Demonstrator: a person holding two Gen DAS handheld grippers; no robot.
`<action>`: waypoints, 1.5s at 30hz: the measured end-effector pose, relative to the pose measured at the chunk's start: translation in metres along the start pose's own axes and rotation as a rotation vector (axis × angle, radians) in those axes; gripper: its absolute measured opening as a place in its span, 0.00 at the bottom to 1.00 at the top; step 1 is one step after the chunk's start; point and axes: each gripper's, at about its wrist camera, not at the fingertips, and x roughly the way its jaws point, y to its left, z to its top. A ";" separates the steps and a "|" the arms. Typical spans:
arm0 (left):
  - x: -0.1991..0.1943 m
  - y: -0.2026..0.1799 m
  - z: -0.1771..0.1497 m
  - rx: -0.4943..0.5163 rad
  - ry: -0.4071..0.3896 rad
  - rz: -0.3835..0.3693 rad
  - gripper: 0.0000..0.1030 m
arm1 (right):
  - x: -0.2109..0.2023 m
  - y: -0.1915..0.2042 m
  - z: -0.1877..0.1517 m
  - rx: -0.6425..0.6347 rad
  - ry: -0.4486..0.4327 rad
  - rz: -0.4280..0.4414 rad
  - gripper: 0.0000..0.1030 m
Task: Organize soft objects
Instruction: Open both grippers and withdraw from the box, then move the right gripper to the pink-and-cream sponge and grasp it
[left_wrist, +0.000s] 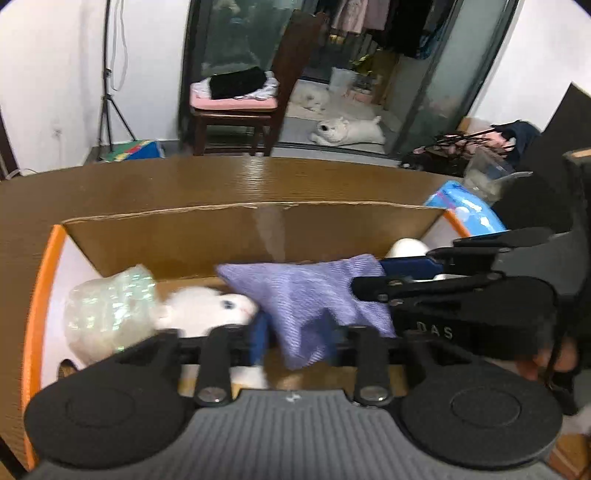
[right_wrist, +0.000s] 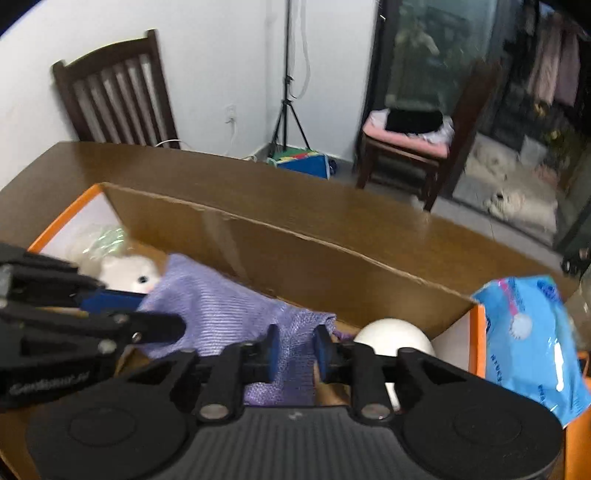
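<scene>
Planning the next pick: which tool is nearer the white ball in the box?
Right. The right tool sits just beside the white ball, at that end of the purple cloth. The left tool is at the cloth's far end, by the plush cat.

Dim, motion-blurred, fisheye-warped edges.

Black tool (right_wrist: 294, 350), blue pads (right_wrist: 273, 352)
</scene>
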 end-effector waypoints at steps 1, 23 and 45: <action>-0.003 -0.001 0.001 0.007 -0.006 -0.005 0.45 | -0.002 -0.003 -0.001 0.016 -0.008 0.018 0.31; -0.268 -0.090 -0.082 0.140 -0.375 0.073 0.69 | -0.311 0.013 -0.098 -0.035 -0.355 -0.031 0.52; -0.275 -0.138 -0.343 0.188 -0.449 0.113 0.88 | -0.323 0.080 -0.398 0.168 -0.499 0.046 0.69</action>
